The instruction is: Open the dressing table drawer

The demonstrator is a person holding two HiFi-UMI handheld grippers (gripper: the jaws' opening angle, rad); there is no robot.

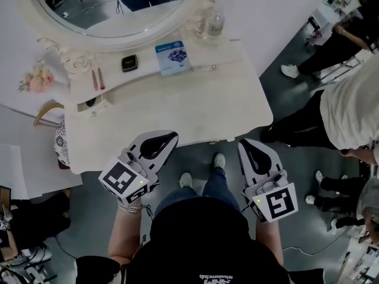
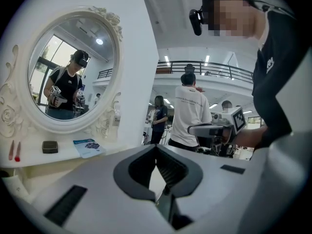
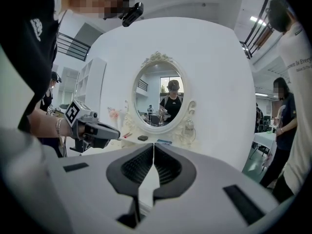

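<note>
Head view: approach step, I'm judging. Both grippers are hovering at the front edge of the dressing table (image 1: pixel 177 108). Left gripper (image 1: pixel 170 136) & right gripper (image 1: pixel 245 142) are keeping jaws pressed together, empty. Small drawer (image 1: pixel 93 106) w/ knob is sitting at the raised shelf's left end, apart from both. Next: parting jaws, then closing on the knob. Right gripper view is showing the mirror (image 3: pixel 162 97) front-on; the drawer isn't resolving there.

Ahead at 12 o'clock the tabletop (image 1: pixel 177 108) is bare and passable. Its back edge is crowded: card (image 1: pixel 173 57), box (image 1: pixel 129 63), bottle (image 1: pixel 214 23), mirror (image 1: pixel 106 10). A bystander (image 1: pixel 349 111) stands close at 3 o'clock.
</note>
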